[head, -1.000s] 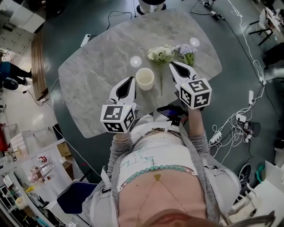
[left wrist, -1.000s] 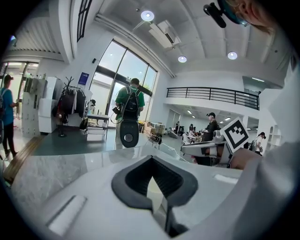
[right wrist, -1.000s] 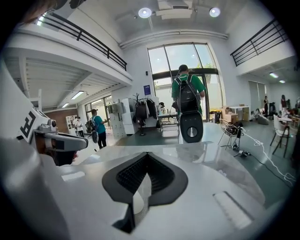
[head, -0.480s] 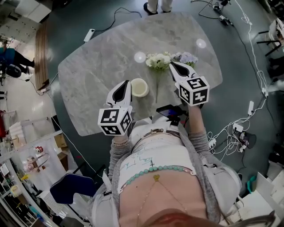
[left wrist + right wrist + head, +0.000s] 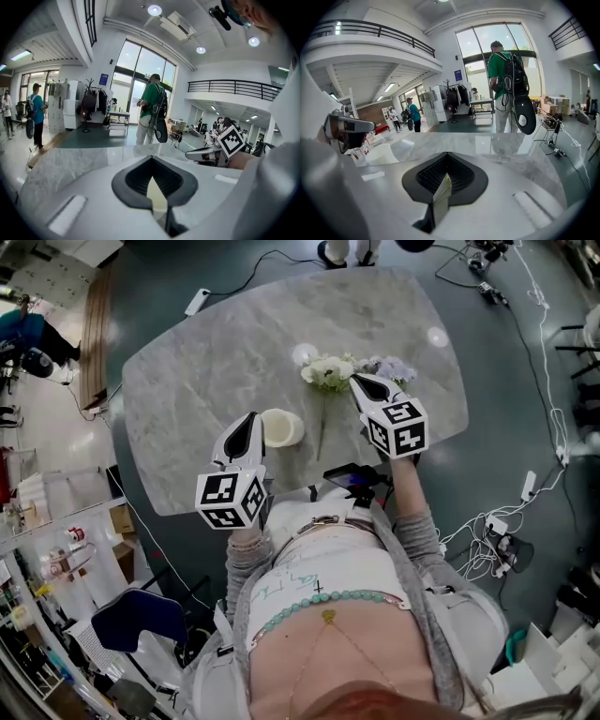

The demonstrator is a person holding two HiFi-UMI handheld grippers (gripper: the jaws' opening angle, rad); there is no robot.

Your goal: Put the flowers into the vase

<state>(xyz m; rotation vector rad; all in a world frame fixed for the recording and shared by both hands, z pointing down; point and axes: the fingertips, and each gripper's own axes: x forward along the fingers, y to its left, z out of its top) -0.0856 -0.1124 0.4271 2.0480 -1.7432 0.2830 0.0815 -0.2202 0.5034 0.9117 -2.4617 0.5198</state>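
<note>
Okay, head view: rounded grey marble-look table fills the upper middle of the frame, with the person's torso below it. The cream cylindrical vase stands upright at centre-left, mouth up and empty as far as I can see, so stems can drop straight in. The flowers are not in it yet. The white-blossom bunch lies flat at upper centre, its green stem running down the frame toward the person. The smaller lilac-blossom bunch lies just right of it. Both have heads away and stems near, likely so a stem is easy to pinch.

The left gripper, white with a black-and-white marker cube, sits just left of the vase, apart from it. Its 2 jaws are pressed together to a point with nothing between them. My guess is it is parked there to steady the vase later. The right gripper, same build, has its tip between the 2 bunches, over the blossoms. Its jaws are also closed tight and pinch nothing, and contact with the flowers is unclear.

I judge the task at the approach stage, 0 flowers placed. The right jaws must spread before any stem can be grabbed
</note>
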